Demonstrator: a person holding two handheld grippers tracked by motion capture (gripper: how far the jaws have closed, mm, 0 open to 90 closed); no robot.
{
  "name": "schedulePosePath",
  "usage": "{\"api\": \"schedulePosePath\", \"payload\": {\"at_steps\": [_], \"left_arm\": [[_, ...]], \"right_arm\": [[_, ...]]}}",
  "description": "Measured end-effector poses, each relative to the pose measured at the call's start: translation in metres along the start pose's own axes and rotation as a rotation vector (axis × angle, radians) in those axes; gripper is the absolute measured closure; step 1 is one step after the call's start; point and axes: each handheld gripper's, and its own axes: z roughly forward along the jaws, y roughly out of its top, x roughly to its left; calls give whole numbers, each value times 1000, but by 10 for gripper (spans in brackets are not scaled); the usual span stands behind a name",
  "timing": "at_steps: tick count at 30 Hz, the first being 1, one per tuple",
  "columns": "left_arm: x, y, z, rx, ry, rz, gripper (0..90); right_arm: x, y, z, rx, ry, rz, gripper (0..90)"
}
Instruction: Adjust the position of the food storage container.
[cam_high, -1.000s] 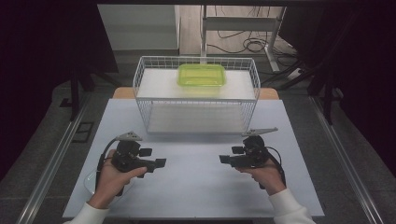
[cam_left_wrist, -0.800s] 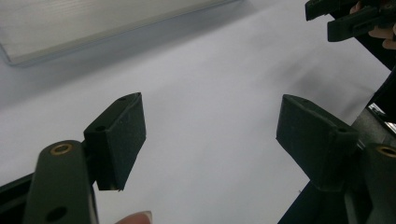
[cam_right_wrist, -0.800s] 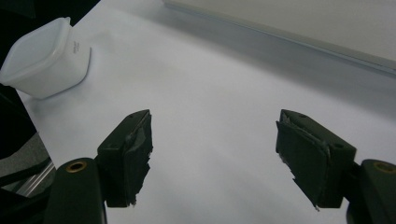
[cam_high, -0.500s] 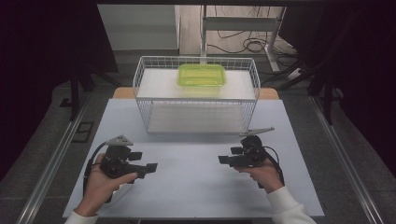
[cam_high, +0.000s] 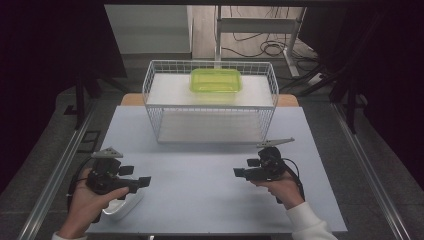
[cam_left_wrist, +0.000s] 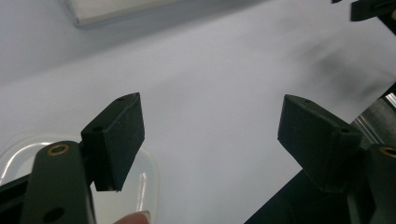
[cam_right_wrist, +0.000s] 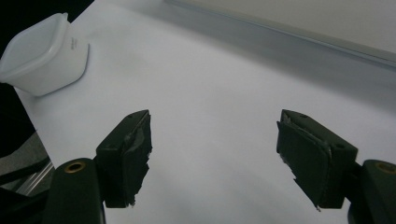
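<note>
White container (cam_high: 123, 204) beneath left hand-held gripper (cam_high: 142, 181)

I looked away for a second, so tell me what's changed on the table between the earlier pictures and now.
The left gripper has drawn back toward the person and the table's near left corner, over the clear container. Its jaws are open, holding nothing. The right gripper, open too, barely moved. The wire basket and green lid stayed put.
</note>
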Motion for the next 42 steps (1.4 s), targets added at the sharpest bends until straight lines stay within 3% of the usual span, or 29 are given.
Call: {"api": "schedulePosePath", "payload": {"at_steps": [8, 13, 17, 25, 28, 33, 35, 38, 42], "left_arm": [[16, -7, 0, 37, 39, -12, 247], [26, -16, -10, 96, 93, -10, 372], [34, -24, -22, 94, 108, -39, 464], [44, -39, -39, 113, 124, -51, 543], [51, -42, -40, 120, 131, -63, 570], [63, -43, -37, 108, 140, -86, 697], [68, -42, -33, 113, 155, -93, 758], [77, -38, -27, 111, 138, -109, 845], [89, -31, -16, 123, 158, -124, 891]], "right_arm": [[-3, 1, 2, 4, -5, 10, 269], [-4, 1, 7, 18, -1, 17, 267], [-6, 0, 6, 20, -12, 19, 267], [-10, 0, 2, 4, -20, 39, 269], [-11, 0, 2, 6, -27, 47, 268], [-11, 0, 5, 11, -32, 48, 269], [-11, 0, 7, 14, -33, 48, 269], [-11, 1, 11, 24, -34, 46, 267], [-11, 0, 10, 25, -40, 43, 267]]}}
